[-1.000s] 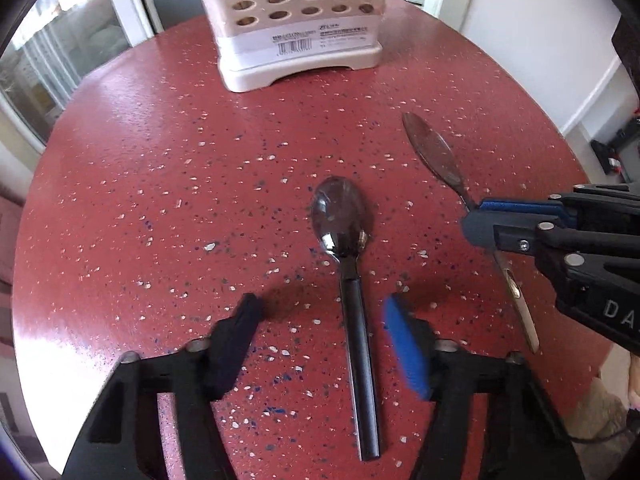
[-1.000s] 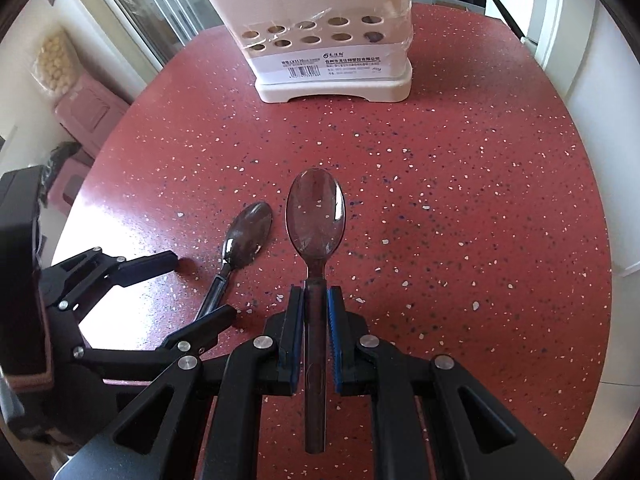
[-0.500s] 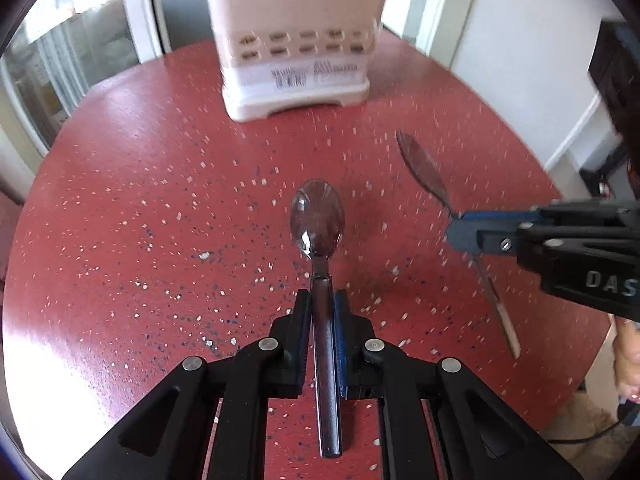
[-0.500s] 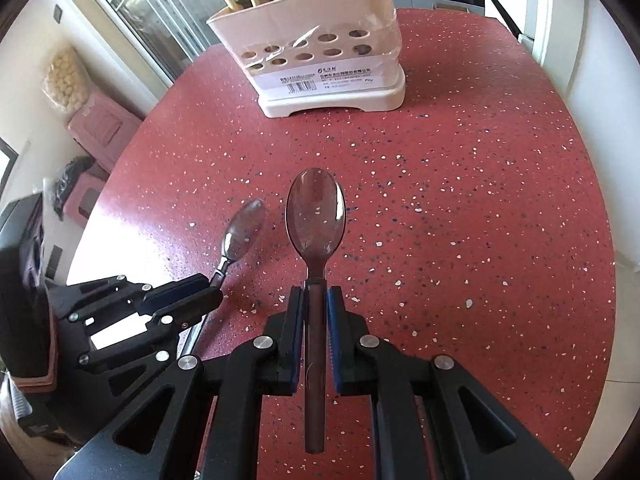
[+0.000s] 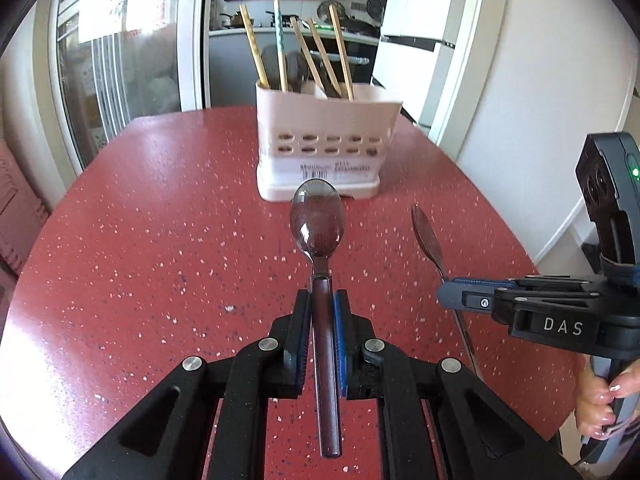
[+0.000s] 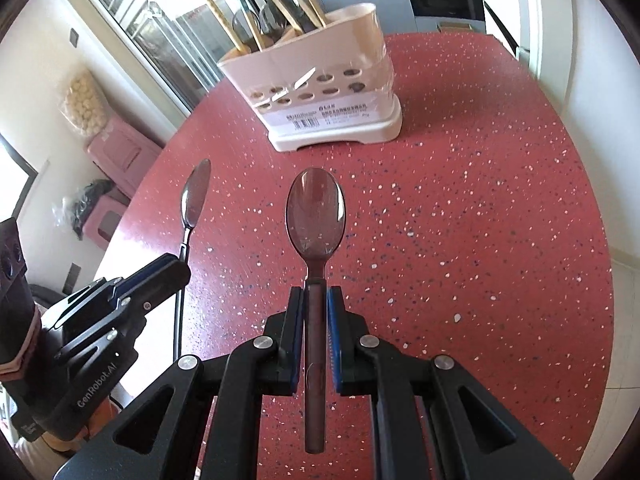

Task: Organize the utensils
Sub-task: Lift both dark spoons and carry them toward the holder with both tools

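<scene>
My left gripper [image 5: 321, 300] is shut on the dark handle of a metal spoon [image 5: 318, 224], held level above the red table, bowl pointing at the holder. My right gripper [image 6: 314, 298] is shut on a second spoon [image 6: 316, 210], also lifted, bowl forward. Each gripper shows in the other's view: the right one [image 5: 444, 300] with its spoon [image 5: 427, 236], the left one [image 6: 176, 270] with its spoon [image 6: 194, 200]. A cream utensil holder [image 5: 326, 148] with chopsticks and spoons stands at the table's far side, also in the right wrist view [image 6: 320, 92].
The red speckled round table [image 5: 140, 240] lies below both grippers. A white wall runs along the right edge [image 5: 520, 100]. Glass doors [image 5: 112, 60] stand behind on the left. Pink boxes [image 6: 120, 152] and a black bag sit on the floor beyond the table's left edge.
My left gripper closed on the spoon that lay on the table and lifted it. Both grippers have risen and tilted up, so the holder's top and its chopsticks now show.
</scene>
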Demonstrator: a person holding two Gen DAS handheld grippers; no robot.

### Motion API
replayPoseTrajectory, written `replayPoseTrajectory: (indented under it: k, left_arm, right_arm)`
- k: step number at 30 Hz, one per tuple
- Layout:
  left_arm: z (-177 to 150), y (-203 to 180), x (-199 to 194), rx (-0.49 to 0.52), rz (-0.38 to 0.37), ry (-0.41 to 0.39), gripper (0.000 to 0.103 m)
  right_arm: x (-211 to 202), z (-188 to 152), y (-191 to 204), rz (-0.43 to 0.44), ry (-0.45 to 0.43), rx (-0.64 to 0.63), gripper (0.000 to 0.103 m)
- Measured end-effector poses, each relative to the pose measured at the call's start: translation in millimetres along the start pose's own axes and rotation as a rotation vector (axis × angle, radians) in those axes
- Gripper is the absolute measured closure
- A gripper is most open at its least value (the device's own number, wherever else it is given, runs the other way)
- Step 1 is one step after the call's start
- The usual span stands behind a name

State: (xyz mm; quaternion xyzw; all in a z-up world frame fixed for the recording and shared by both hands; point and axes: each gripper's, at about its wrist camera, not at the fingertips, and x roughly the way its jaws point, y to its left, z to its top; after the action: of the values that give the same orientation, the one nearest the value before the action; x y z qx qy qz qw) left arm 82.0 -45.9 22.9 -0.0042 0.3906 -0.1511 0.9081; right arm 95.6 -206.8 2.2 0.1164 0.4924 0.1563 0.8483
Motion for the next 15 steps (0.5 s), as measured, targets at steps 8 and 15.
replayPoseTrajectory:
  k: [8,15]
  left_arm:
    - [14,-8,-4,0.024,0.008,-0.061,0.062]
    - [27,-9,-8,0.016,0.013,-0.102,0.062]
  right_arm:
    - [-16,8,4,0.005,-0.063,-0.035,0.091]
    - [-25,22,6,0.02,-0.103,-0.04,0.091]
